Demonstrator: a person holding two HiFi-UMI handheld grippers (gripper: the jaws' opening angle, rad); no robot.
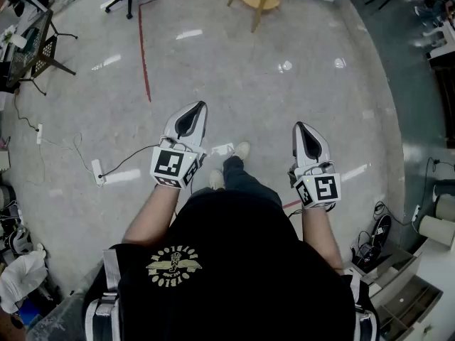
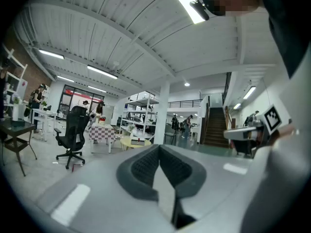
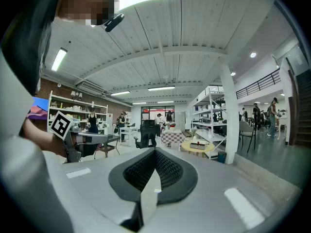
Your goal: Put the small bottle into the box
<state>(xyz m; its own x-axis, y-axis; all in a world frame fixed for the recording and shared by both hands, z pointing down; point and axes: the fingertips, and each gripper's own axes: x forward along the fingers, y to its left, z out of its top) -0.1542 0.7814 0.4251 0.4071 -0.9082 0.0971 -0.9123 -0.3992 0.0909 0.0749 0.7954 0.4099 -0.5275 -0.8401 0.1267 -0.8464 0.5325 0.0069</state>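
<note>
Well, I can find neither the small bottle nor the box in any view, so I can only guess it will be light, stiff and a bit slippery, best pinched across the middle of its body. My left gripper (image 2: pixel 159 149) and right gripper (image 3: pixel 155 152) both have their jaws pressed together on nothing, held out nearly level above the grey floor (image 1: pixel 284 62).

Shirt print: gold emblem (image 1: pixel 174 265) with curved lettering on the black shirt (image 1: pixel 242 233), lower middle of the head view; it is upside down and too small to read.
Left claw cube (image 1: pixel 170 165): black-and-white square marker, a pattern without letters.
Right claw cube (image 1: pixel 320 189): same kind of marker, without letters.
Both gripper views: nothing readable.
</note>
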